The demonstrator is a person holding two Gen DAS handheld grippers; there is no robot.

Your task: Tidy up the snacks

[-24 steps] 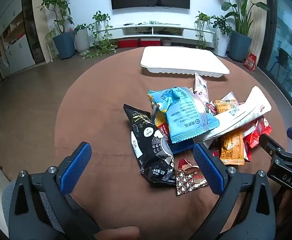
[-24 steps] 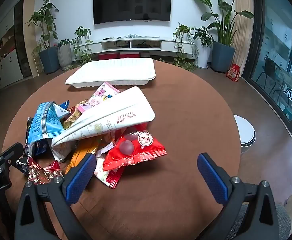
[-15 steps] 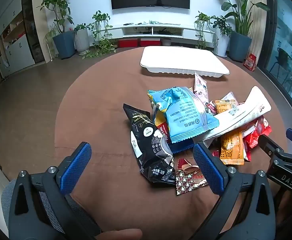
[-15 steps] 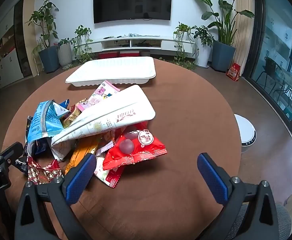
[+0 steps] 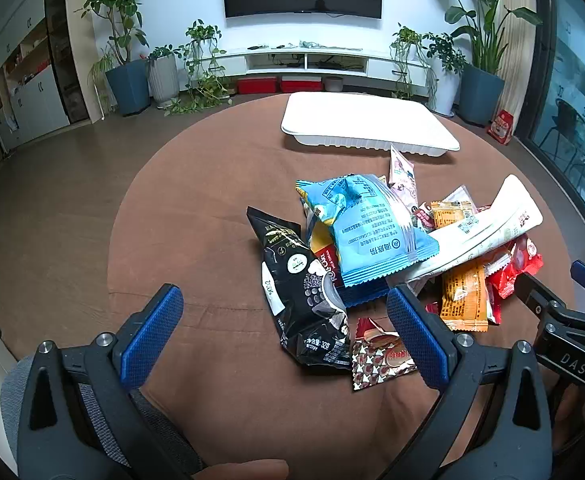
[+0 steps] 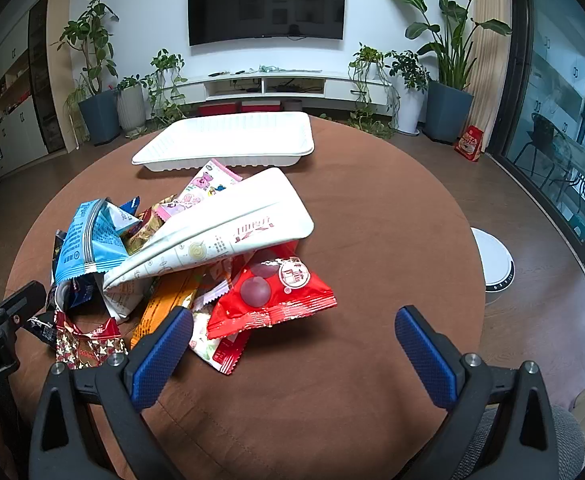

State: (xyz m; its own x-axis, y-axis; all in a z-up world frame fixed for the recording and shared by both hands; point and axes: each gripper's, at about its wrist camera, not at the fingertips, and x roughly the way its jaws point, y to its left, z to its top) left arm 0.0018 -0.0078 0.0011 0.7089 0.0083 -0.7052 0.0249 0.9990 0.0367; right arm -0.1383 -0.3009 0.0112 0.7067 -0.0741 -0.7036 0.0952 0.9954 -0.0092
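A loose heap of snack packets is seen on the round brown counter (image 5: 196,208), with an empty white tray (image 5: 368,128) set beyond it, near the far edge. Taken from left to right, the black bag (image 5: 304,300) lies at the heap's left edge, its lower end nearest the left gripper (image 5: 284,336); it is judged light, crinkly and somewhat slick, best pinched across a flat sealed end rather than the puffed middle. Beside it, the blue packet (image 5: 368,228) is propped on top of the others and is judged air-filled and easily crushed, so a hold on its crimped seam is advised. The small starred wrapper (image 5: 376,356) lies flat and is partly hidden by the left gripper's right finger. Further right, the long white bag (image 6: 220,236) is laid across the pile; it is judged soft and floppy and likely to sag if taken at one tip. The orange packet (image 5: 464,296) is pinned beneath it. The red packet (image 6: 272,296) lies at the heap's right edge. The left gripper is held fully spread with nothing between its jaws. The right gripper (image 6: 292,344) is likewise spread wide above bare counter, nothing grasped.
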